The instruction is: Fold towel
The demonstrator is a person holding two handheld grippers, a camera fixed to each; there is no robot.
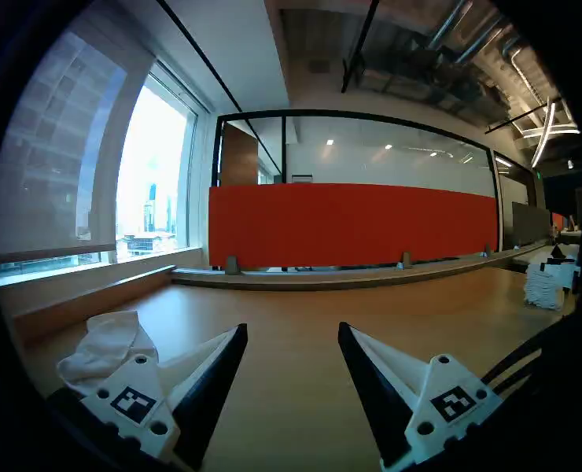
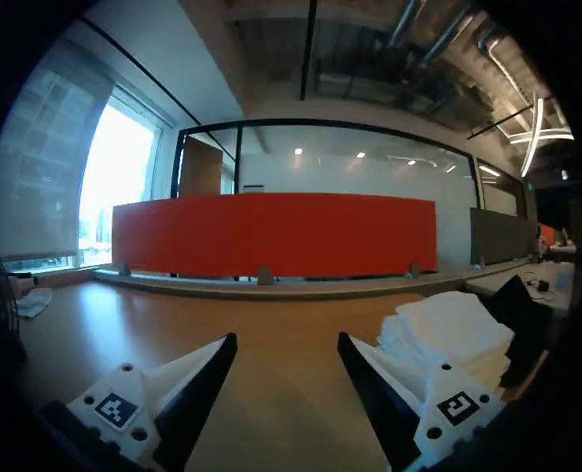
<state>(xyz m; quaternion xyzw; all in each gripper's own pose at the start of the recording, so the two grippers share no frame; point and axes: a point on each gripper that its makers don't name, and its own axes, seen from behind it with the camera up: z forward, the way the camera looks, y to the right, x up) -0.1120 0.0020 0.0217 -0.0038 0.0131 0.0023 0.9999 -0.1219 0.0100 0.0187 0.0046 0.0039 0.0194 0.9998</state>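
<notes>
Left gripper: jaws spread wide, nothing between them, low over the table.
Crumpled white cloth towel: loose on the table, just outside and partly behind the finger at this view's left.
Right gripper: jaws wide apart, empty.
Stack of folded white towels: just beyond the finger at the right gripper view's right.
Light brown wooden table: beneath both pairs of jaws.
Long orange partition panel: straight ahead of the jaws, along the table's far edge.
</notes>
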